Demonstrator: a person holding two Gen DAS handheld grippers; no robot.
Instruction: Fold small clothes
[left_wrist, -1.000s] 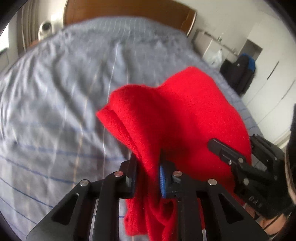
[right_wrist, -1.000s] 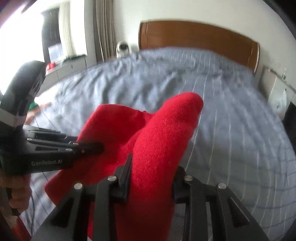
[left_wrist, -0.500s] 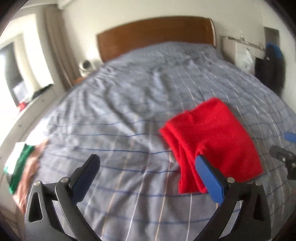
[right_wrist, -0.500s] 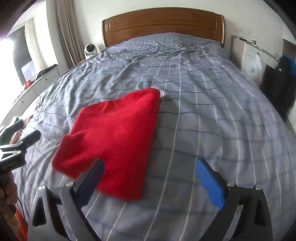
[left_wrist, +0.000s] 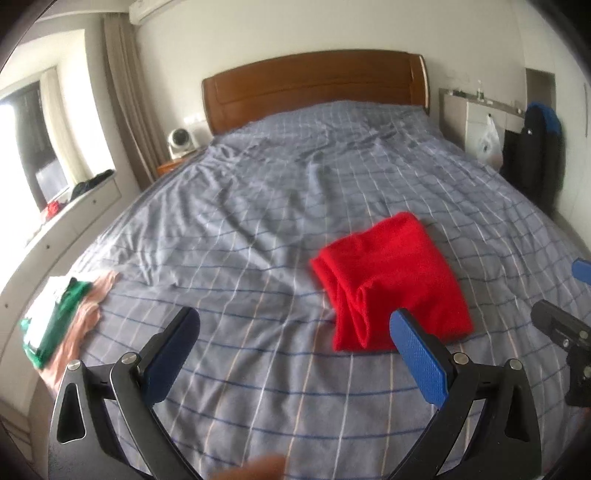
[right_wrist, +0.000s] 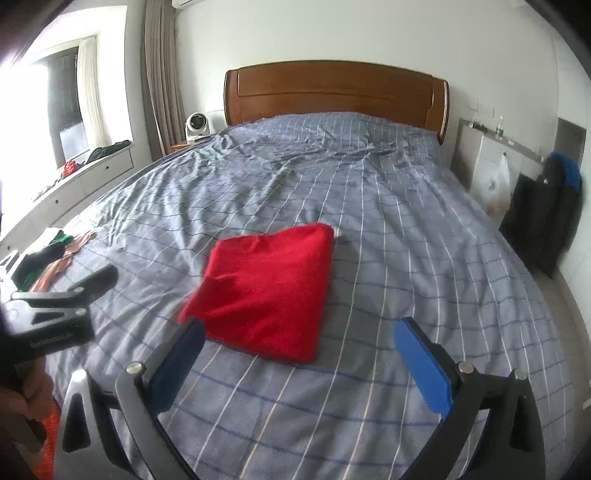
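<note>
On the checked grey-blue bedspread, near the foot and right of centre: a red knit garment lying folded into a flat packet, no longer pinched and lifted as a second ago. Both claws spread wide and empty after opening and pulling back, left gripper and right gripper clear of the cloth, nothing between the pads. Probably done with this piece; more clothes waiting at the near left edge.
</note>
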